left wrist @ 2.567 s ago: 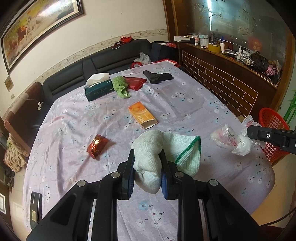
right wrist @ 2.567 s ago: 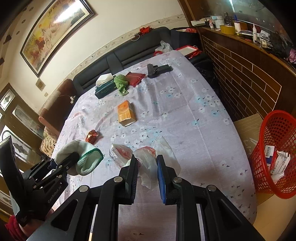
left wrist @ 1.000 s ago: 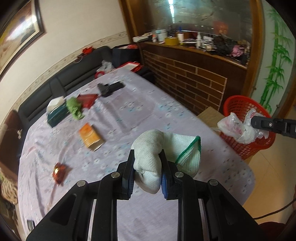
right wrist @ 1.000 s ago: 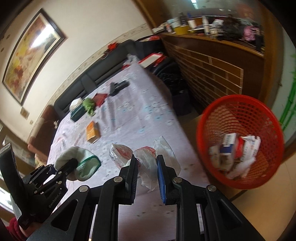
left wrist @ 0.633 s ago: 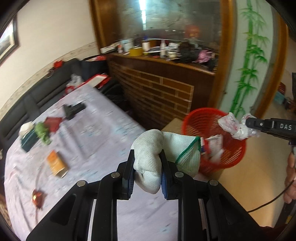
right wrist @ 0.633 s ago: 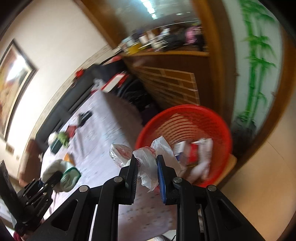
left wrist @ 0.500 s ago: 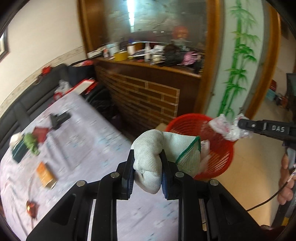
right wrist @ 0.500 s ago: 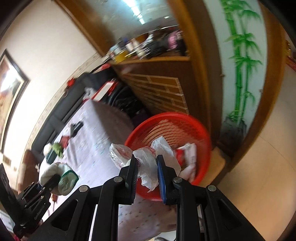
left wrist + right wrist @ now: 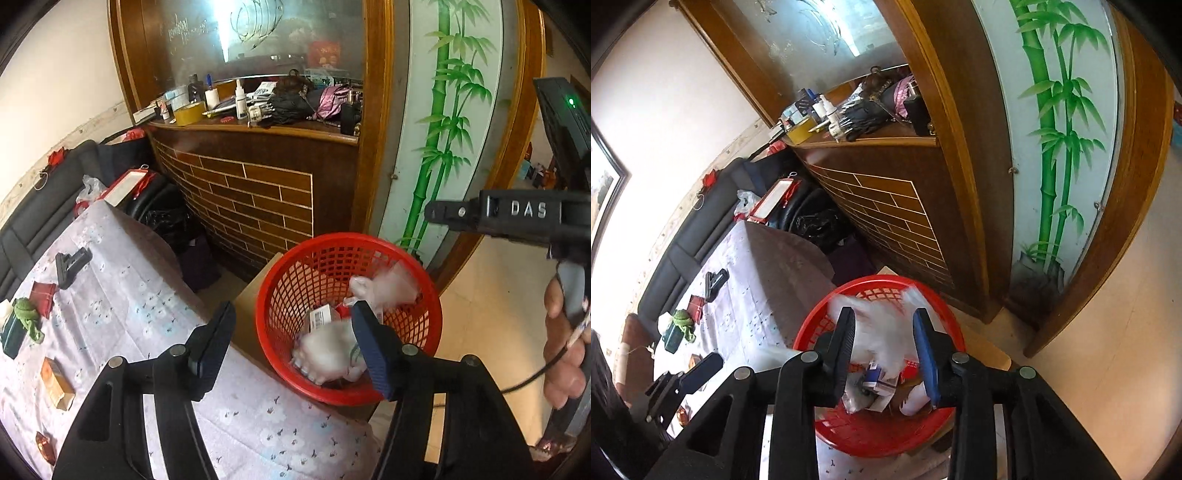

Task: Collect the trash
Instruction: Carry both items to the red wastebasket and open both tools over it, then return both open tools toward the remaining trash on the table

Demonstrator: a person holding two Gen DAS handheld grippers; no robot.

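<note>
Left wrist: left claw [image 9: 291, 347] opening, empty; white cloth [image 9: 325, 354] dropping into red basket [image 9: 295, 384]; right claw [image 9: 884, 354] opening, releasing plastic bag [image 9: 882, 332].

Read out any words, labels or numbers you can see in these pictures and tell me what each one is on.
"DAS": white letters on the right gripper, seen from the left wrist view.
Barcode label on a packet in the red basket: too blurred to read.
Etched writing on the mirror above the counter: too faint to read.
Bottles on the counter: labels too small to read.
</note>
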